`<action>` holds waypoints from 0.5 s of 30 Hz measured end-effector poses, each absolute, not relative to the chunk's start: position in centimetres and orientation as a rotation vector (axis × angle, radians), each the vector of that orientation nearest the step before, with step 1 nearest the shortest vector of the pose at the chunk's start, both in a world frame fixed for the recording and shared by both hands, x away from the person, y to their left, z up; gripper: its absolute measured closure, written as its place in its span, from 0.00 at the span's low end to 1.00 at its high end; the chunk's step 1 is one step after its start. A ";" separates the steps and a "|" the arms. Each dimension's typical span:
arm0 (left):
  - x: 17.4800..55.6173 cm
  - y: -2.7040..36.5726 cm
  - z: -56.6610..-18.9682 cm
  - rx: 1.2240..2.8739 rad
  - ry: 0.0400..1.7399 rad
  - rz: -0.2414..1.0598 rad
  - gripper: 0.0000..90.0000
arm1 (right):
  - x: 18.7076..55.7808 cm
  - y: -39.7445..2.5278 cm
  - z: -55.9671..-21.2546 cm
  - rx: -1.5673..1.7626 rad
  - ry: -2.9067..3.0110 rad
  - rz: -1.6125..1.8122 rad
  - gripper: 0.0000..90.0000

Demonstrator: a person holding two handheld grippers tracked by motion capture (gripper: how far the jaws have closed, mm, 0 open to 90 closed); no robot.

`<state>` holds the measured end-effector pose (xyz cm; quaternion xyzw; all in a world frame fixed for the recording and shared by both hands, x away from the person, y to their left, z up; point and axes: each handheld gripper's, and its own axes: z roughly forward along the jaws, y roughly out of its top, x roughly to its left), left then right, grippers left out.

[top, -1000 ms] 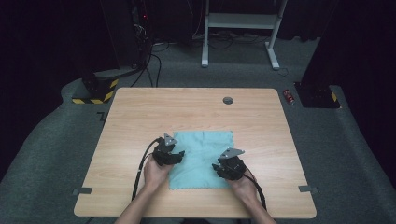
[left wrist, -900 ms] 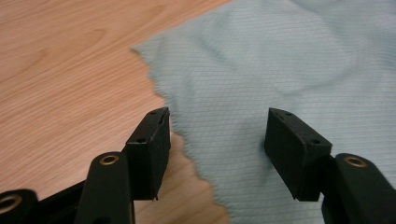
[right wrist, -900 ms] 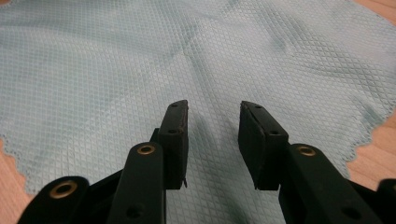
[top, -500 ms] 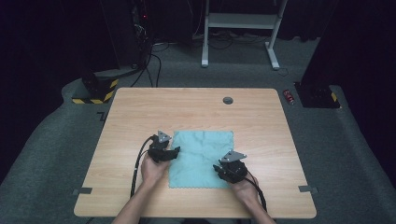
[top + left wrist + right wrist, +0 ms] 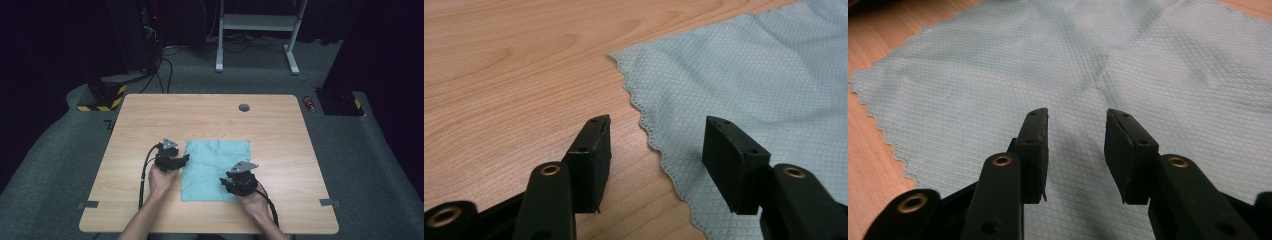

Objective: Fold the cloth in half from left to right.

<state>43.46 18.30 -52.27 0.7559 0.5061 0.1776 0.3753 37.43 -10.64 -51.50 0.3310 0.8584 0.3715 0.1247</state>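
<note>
A light blue cloth (image 5: 216, 170) lies flat on the wooden table (image 5: 150, 120), nearer the person's edge than the far edge.

The left gripper (image 5: 186, 159) sits at the cloth's left edge. Its jaws are wide apart. In the left gripper view (image 5: 656, 145) one jaw is over bare wood and the other is over the cloth, with the wavy edge of the cloth (image 5: 734, 80) between them.

The right gripper (image 5: 223, 183) is over the cloth's near right corner. In the right gripper view (image 5: 1076, 152) its jaws are open a little, with nothing between them, and both are over the cloth (image 5: 1088, 65).
</note>
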 end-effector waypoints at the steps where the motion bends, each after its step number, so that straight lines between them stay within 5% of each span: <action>1: 43.4 18.4 -52.1 1.935 1.308 0.458 0.49 | 37.4 -10.5 -51.5 0.962 2.510 1.080 0.68; 15: 45.8 19.6 -50.7 1.957 1.370 0.416 0.44 | 35.9 -8.5 -51.2 0.895 2.536 1.166 0.72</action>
